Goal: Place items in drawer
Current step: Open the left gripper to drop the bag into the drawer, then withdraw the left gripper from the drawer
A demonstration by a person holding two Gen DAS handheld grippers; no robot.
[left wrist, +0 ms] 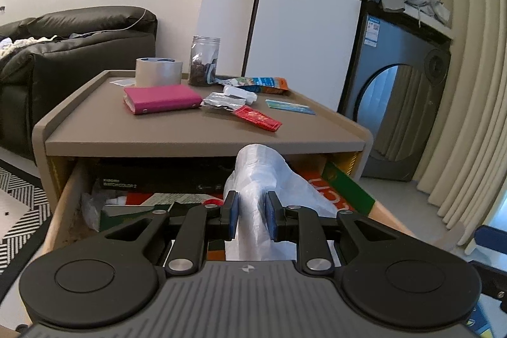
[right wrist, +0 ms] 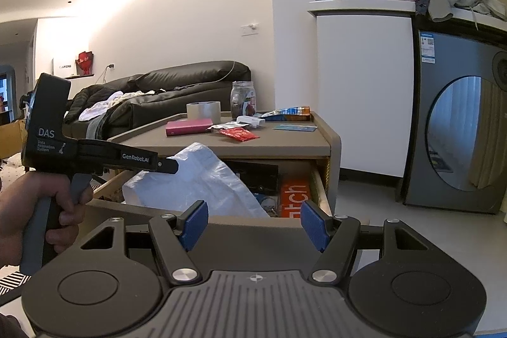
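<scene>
My left gripper (left wrist: 250, 216) is shut on a crumpled white plastic bag (left wrist: 263, 176), held over the open drawer (left wrist: 68, 198) of the brown bedside table (left wrist: 202, 129). From the right wrist view the same plastic bag (right wrist: 196, 176) hangs from the left gripper (right wrist: 168, 165) above the drawer (right wrist: 320, 186). My right gripper (right wrist: 253, 224) is open and holds nothing, just in front of the drawer's front edge. On the tabletop lie a pink notebook (left wrist: 161, 98), a tape roll (left wrist: 158, 72), a glass jar (left wrist: 204, 60), a red packet (left wrist: 258, 117), a white box (left wrist: 239, 94), a blue snack bag (left wrist: 263, 84) and a card (left wrist: 290, 106).
The drawer holds a black box (left wrist: 164, 176), an orange box (right wrist: 294, 198) and other clutter. A dark sofa (left wrist: 73, 46) stands left of the table, a white cabinet (left wrist: 304, 53) and a washing machine (left wrist: 399, 116) to the right, with curtains (left wrist: 469, 116) beside it. A patterned rug (left wrist: 19, 208) covers the floor at left.
</scene>
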